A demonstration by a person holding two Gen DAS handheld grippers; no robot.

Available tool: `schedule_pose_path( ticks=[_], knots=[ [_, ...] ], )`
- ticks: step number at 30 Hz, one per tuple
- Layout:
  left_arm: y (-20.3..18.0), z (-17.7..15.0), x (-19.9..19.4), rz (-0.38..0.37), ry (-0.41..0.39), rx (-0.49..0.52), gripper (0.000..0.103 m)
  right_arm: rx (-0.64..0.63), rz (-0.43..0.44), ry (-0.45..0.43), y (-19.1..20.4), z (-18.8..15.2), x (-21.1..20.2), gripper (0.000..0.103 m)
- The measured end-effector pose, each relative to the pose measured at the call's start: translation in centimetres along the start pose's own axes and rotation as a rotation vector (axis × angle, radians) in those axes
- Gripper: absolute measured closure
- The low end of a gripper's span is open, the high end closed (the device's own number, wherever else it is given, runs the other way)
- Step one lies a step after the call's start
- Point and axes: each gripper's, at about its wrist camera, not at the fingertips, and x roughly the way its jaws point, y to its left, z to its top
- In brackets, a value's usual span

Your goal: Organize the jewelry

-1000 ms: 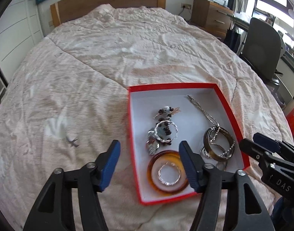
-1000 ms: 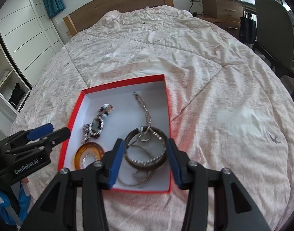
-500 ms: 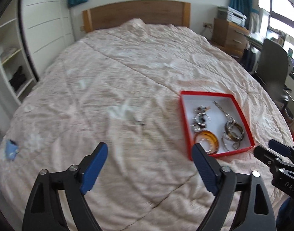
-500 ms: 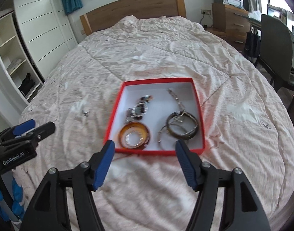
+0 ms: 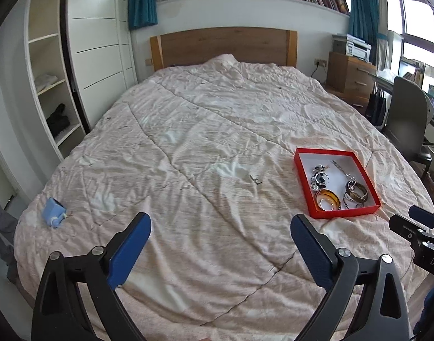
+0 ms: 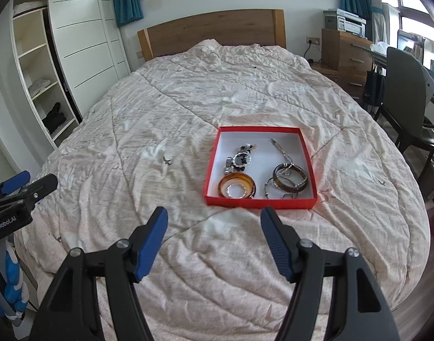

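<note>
A red box (image 6: 211, 164) with a white inside lies on the bed; it also shows in the left wrist view (image 5: 301, 176). It holds an amber bangle (image 6: 237, 189) (image 5: 327, 200), a dark bangle with chains (image 6: 290, 181) (image 5: 357, 194), a beaded black-and-silver piece (image 6: 241, 157) (image 5: 319, 177) and a silver chain (image 6: 279, 147). My left gripper (image 5: 220, 245) is open and empty, well back and left of the box. My right gripper (image 6: 214, 237) is open and empty, short of the box's near edge.
The pink quilted bedspread (image 5: 202, 142) covers the bed. A small light-blue object (image 5: 54, 211) lies near its left edge. A wardrobe with open shelves (image 5: 49, 85) stands left. A chair (image 6: 407, 93) and wooden drawers (image 6: 344, 48) stand right.
Both grippers have pulled back and up from over the box, so the whole bed now shows. The left gripper has swung left. Both stay open and the jewelry stays in the box.
</note>
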Motion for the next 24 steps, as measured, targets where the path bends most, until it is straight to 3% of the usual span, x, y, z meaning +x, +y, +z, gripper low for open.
schedule_pose_path(
  ticks=[17, 24],
  knots=[
    [2.3, -4.0, -1.8, 0.000, 0.023, -0.041, 0.000, -0.007, -0.052, -0.034, 1.1, -3.1, -2.2, 0.036],
    [2.4, -4.8, -1.6, -0.002, 0.036, -0.044, 0.000, -0.001, -0.073, -0.038, 1.0, -3.7, -2.0, 0.030]
  ],
)
